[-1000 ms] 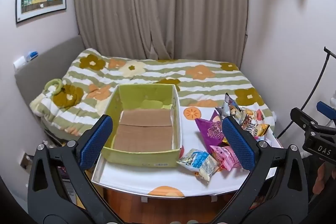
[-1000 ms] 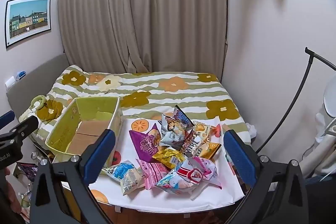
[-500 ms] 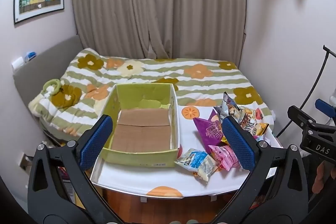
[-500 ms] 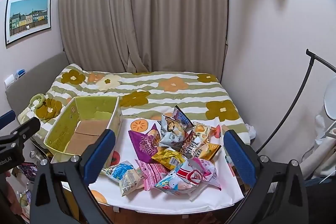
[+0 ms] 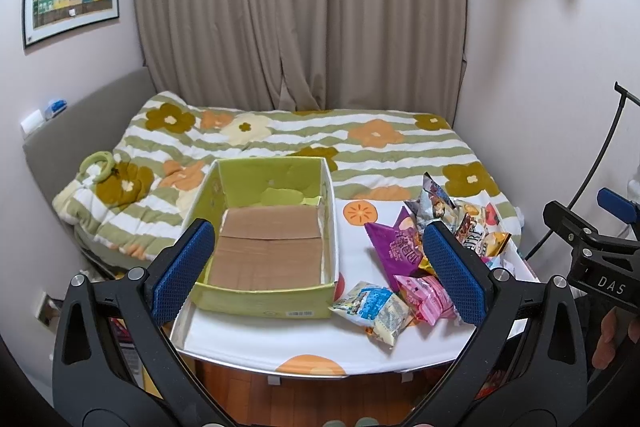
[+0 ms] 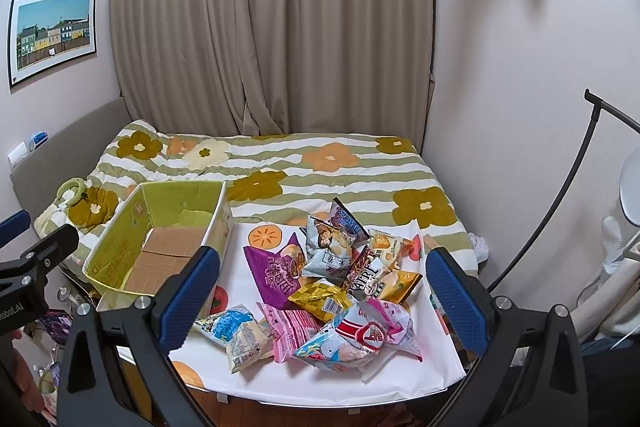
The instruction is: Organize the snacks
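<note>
We see little change over last second: both views drift slightly. Left gripper [image 5: 320, 263] and right gripper [image 6: 322, 291] spread wide, empty. Snack packets [image 6: 320, 291] piled on table [image 6: 420, 375] beside empty green box [image 5: 264, 239] (sorting not begun).

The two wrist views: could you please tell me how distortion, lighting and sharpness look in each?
Left wrist view: strong fisheye bending, dark vignetted corners, soft even light, the green box sharp, left tongs open. Right wrist view: the same bending, mild glare on the foil snack packets, right tongs open and sharp.
</note>
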The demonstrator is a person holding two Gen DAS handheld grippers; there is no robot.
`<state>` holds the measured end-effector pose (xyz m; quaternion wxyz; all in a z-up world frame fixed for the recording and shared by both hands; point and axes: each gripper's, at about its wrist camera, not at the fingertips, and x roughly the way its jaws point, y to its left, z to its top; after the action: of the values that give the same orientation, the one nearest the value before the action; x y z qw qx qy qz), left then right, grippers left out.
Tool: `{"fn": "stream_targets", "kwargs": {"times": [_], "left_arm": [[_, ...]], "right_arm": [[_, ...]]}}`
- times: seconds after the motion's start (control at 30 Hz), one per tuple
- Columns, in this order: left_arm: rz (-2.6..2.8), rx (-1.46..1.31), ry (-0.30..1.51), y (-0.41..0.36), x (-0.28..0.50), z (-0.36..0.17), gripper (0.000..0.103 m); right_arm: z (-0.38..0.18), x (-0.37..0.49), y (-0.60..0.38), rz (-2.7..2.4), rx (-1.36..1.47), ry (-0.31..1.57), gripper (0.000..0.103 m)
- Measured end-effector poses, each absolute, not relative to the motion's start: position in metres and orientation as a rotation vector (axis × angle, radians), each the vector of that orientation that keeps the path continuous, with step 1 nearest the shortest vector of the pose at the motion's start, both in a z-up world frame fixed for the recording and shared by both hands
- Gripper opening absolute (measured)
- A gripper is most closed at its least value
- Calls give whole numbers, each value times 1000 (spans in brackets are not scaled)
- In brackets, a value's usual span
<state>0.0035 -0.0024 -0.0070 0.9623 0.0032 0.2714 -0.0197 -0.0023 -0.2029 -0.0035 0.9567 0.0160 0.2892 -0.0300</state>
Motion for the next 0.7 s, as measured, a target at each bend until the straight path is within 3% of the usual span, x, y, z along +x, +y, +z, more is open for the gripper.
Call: {"fn": "stream_targets", "kwargs": {"times": [0.7], "left_arm": [[-42, 5, 555, -7, 1, -10, 103]], "right_arm": [[-9, -2, -203, -57, 35, 595, 103]]}}
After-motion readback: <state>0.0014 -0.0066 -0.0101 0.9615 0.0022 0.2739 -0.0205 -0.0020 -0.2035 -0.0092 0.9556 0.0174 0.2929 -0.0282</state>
